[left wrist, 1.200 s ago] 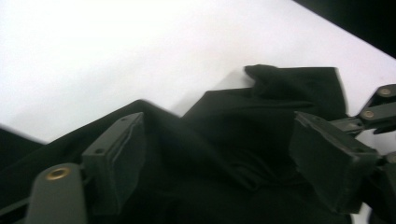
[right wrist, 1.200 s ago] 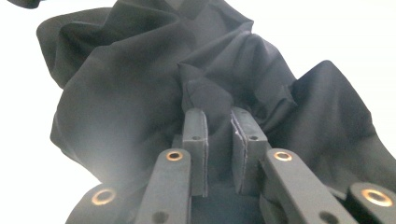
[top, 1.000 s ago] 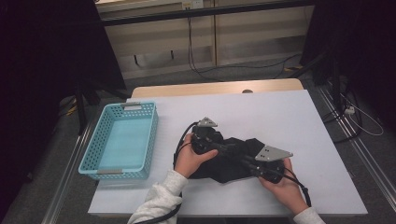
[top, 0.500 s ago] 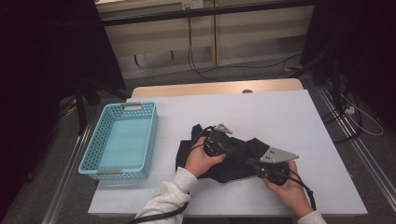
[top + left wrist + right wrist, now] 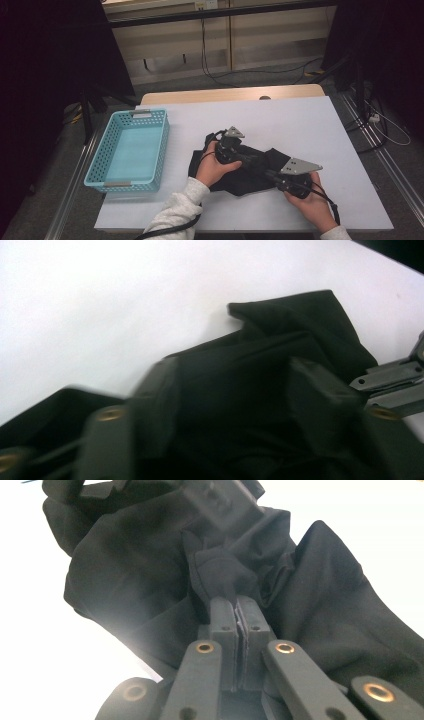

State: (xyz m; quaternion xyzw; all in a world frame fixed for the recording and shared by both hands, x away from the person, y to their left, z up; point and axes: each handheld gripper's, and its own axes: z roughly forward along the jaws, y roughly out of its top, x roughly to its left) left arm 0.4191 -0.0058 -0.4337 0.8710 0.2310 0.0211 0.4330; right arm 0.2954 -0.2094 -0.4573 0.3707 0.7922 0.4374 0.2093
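1. Two grippers work on one black cloth point(image 5: 250, 170), which lies crumpled on the white table point(image 5: 300, 125), right of the turquoise basket point(image 5: 131, 150) and well apart from it.
2. Much of the cloth is hidden in the high view: both hands and both grippers sit over its middle, so its outline and folds are hard to read there.
3. In the left gripper view the two jaws are blurred and dark against the dark fabric — their tips can barely be told from the cloth point(image 5: 280, 350) behind them.
4. The right gripper view cuts the cloth point(image 5: 135, 570) off at its top and right edges, and a blurred grey part of the other gripper shows at the top.
5. The left gripper point(image 5: 240, 390) stands with its jaws apart; they have just been opening, and cloth lies in the gap between them, though whether the pads touch it cannot be told.
6. The right gripper point(image 5: 237, 611) has its jaws pressed together on a small bunched fold of the cloth, which rises out of the tips — pinched tight.
7. In the high view the left gripper point(image 5: 250, 159) lies near the cloth's middle, the right gripper point(image 5: 274, 176) at its right side.
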